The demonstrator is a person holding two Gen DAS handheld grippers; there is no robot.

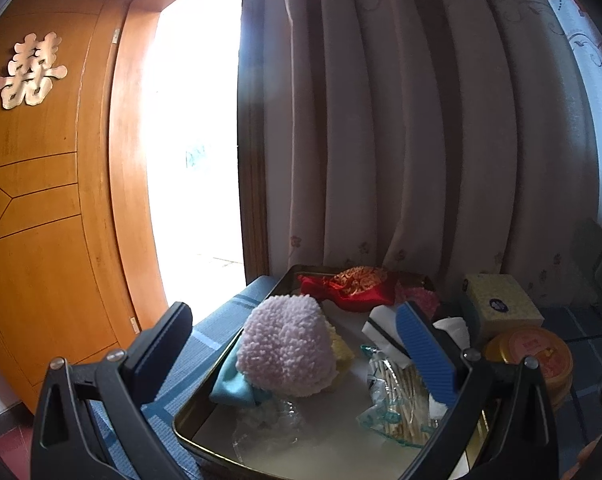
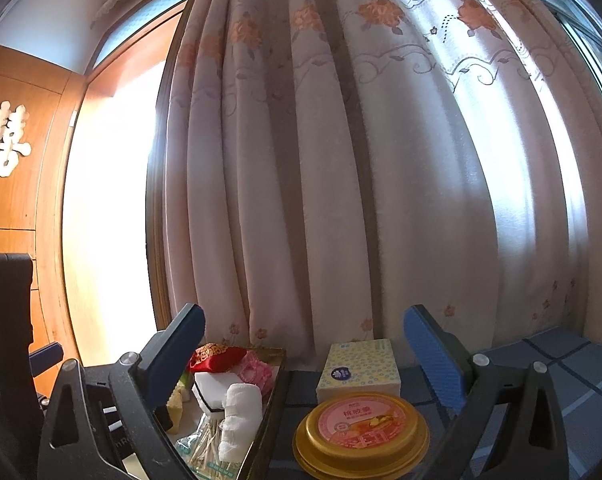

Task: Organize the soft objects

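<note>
The left gripper [image 1: 297, 344] is held spread and empty over the tray [image 1: 189, 424], the pink puff [image 1: 287, 346] lying between its fingers. The right gripper [image 2: 305, 354] is likewise released, above the gold tin [image 2: 361, 432]. A pick seems to be in hand, perhaps the puff; a lowering and a gentle squeeze are called for. A blue cloth [image 1: 217, 332] covers the table, backed by a curtain [image 1: 421, 120] and a door [image 1: 41, 200].
</note>
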